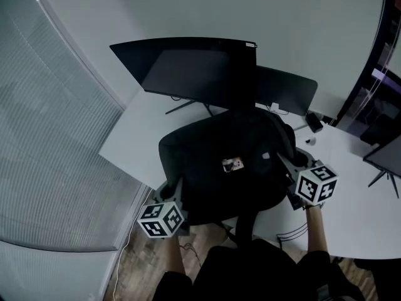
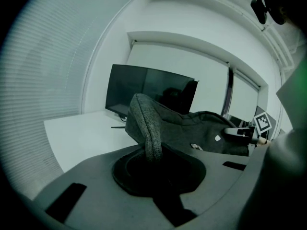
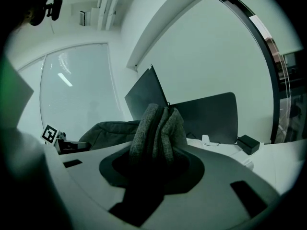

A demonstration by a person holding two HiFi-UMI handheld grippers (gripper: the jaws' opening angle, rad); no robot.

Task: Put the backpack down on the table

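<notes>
A dark grey backpack [image 1: 225,162] is spread between my two grippers over the near part of the white table [image 1: 135,137]. I cannot tell whether its underside touches the tabletop. My left gripper [image 1: 177,193] is shut on a fold of the backpack's fabric [image 2: 149,133] at its left side. At the backpack's right side, my right gripper [image 1: 289,167] is shut on a thick bunch of fabric [image 3: 158,131]. A small light tag [image 1: 232,164] sits on top of the backpack. The jaws themselves are hidden by the cloth.
Two dark monitors [image 1: 194,68] [image 1: 285,89] stand right behind the backpack. A black adapter [image 1: 314,122] lies to the right of them. Another screen [image 1: 385,158] stands at the far right. Window blinds [image 1: 50,137] run along the left, with wooden floor [image 1: 138,262] below the table edge.
</notes>
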